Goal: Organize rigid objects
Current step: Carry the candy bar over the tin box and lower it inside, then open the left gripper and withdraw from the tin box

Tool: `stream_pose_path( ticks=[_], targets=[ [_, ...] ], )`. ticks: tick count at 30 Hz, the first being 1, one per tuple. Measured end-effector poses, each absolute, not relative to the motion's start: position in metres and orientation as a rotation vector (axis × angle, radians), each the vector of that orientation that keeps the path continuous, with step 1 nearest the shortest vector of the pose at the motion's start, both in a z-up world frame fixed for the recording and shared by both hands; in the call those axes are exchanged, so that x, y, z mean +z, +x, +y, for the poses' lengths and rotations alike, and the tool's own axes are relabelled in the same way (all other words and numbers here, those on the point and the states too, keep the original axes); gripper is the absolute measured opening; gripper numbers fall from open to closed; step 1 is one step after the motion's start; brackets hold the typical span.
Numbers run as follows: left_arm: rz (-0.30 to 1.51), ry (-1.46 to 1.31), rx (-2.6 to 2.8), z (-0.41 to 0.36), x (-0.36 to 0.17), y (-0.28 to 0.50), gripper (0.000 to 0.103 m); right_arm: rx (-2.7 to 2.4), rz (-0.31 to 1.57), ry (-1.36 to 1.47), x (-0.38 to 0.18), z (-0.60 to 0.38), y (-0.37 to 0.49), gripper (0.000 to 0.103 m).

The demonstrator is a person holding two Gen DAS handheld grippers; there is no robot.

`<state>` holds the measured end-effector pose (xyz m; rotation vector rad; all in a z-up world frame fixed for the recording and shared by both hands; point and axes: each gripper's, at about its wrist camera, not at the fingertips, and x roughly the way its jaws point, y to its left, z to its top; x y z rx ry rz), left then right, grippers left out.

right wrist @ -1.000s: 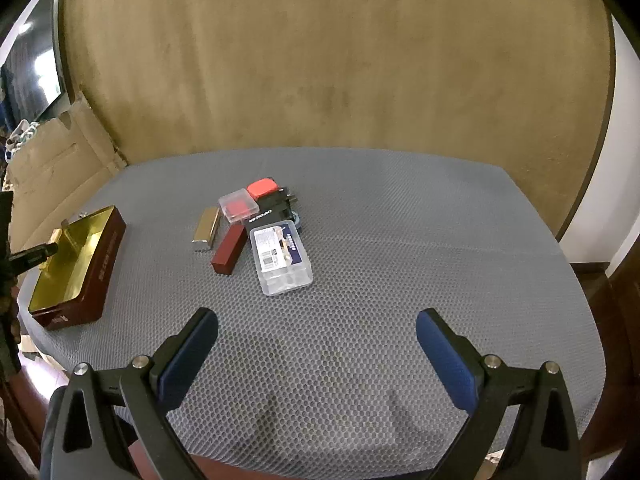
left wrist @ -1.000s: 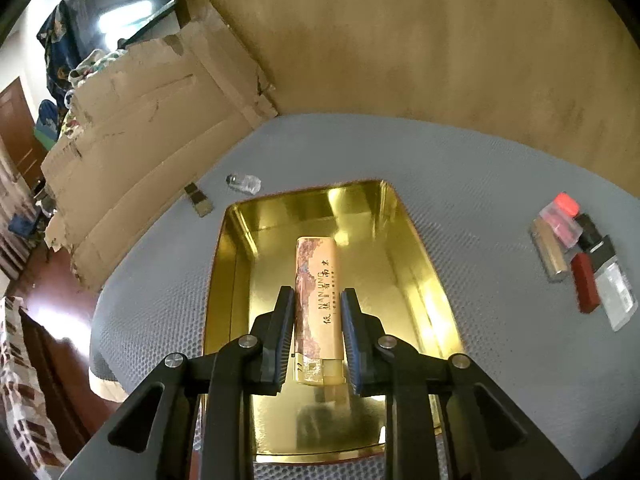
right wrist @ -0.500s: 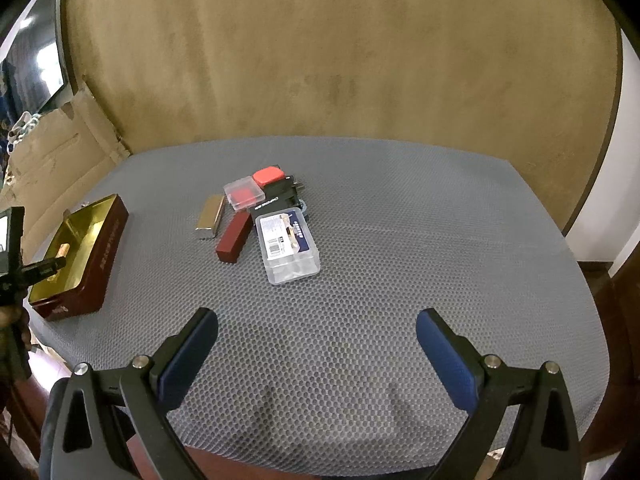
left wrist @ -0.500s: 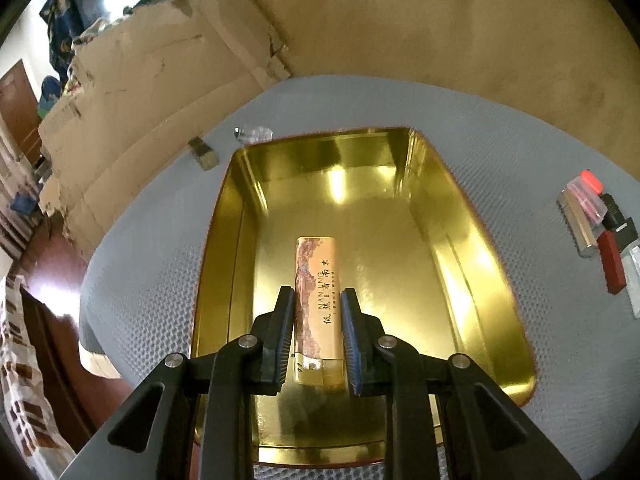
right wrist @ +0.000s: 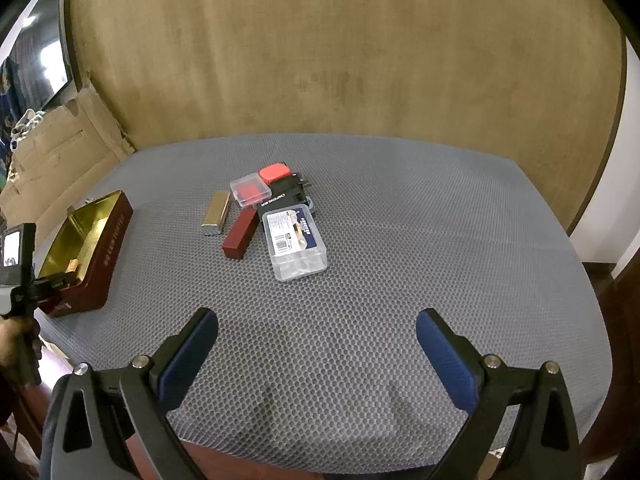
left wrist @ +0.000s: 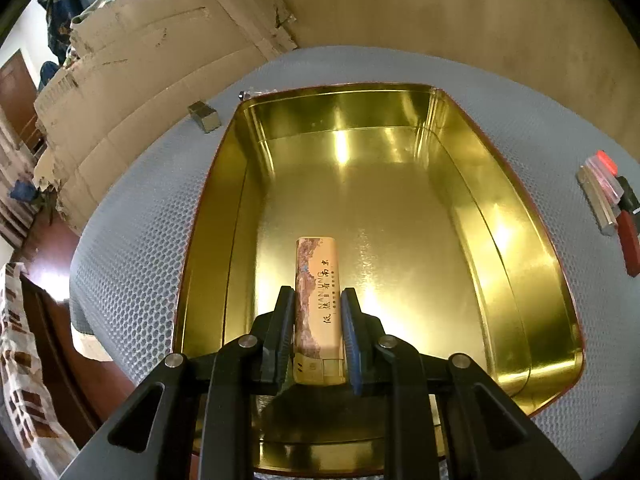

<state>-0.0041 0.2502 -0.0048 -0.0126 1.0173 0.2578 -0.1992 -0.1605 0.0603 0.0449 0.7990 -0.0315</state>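
My left gripper (left wrist: 316, 300) is shut on a slim patterned box (left wrist: 318, 280) printed "NANJING", holding it low inside the open gold-lined tin (left wrist: 256, 184). In the right wrist view the tin (right wrist: 112, 240) shows its dark red outside at the table's left edge, with the left gripper (right wrist: 60, 276) at its near end. My right gripper (right wrist: 316, 328) is open and empty above the near part of the table. A cluster lies mid-table: a gold bar-shaped box (right wrist: 216, 214), a dark red box (right wrist: 240, 234), a clear plastic case (right wrist: 296, 238), a small clear box with red contents (right wrist: 250, 189), a red lid (right wrist: 274, 173) and a black item (right wrist: 286, 196).
The table has a grey honeycomb mat (right wrist: 400, 260). Flattened cardboard (left wrist: 140, 72) leans at the left beyond the table edge. A small metallic block (left wrist: 205, 116) and a small clear bottle (left wrist: 248, 94) lie on the mat behind the tin. A tan wall stands behind.
My left gripper has moved forward and down into the tin with the patterned box. The right gripper has shifted slightly, staying open.
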Motion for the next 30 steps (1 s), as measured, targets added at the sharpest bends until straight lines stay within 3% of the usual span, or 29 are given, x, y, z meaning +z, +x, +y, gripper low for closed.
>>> stream_pose_path(
  ticks=[4, 6, 7, 8, 14, 21, 24, 30],
  targets=[
    [1.020, -0.012, 0.248, 0.251, -0.006, -0.003, 0.024, -0.024, 0.797, 0.040, 0.063, -0.156, -0.201, 0.102],
    [1.027, -0.032, 0.194, 0.249, -0.005, -0.003, 0.055, -0.024, 0.790, 0.038, 0.065, -0.155, -0.202, 0.102],
    [1.036, -0.040, 0.167, 0.248, -0.004, -0.003, 0.088, -0.024, 0.788, 0.036, 0.065, -0.155, -0.202, 0.102],
    [1.012, -0.026, 0.187, 0.244, 0.002, -0.005, 0.093, -0.024, 0.789, 0.035, 0.065, -0.155, -0.203, 0.102],
    [0.728, -0.035, 0.178, 0.230, 0.085, -0.025, 0.102, -0.031, 0.789, 0.038, 0.064, -0.160, -0.201, 0.102],
    [0.445, 0.006, 0.086, 0.201, 0.171, -0.089, 0.102, 0.054, 0.776, 0.054, 0.048, -0.159, -0.200, 0.102],
    [0.449, 0.001, 0.063, 0.201, 0.158, -0.121, 0.102, 0.124, 0.789, 0.105, 0.035, -0.148, -0.196, 0.102],
    [0.658, -0.074, -0.007, 0.189, 0.076, -0.152, 0.102, 0.203, 0.822, 0.044, 0.017, -0.100, -0.174, 0.102]
  ],
)
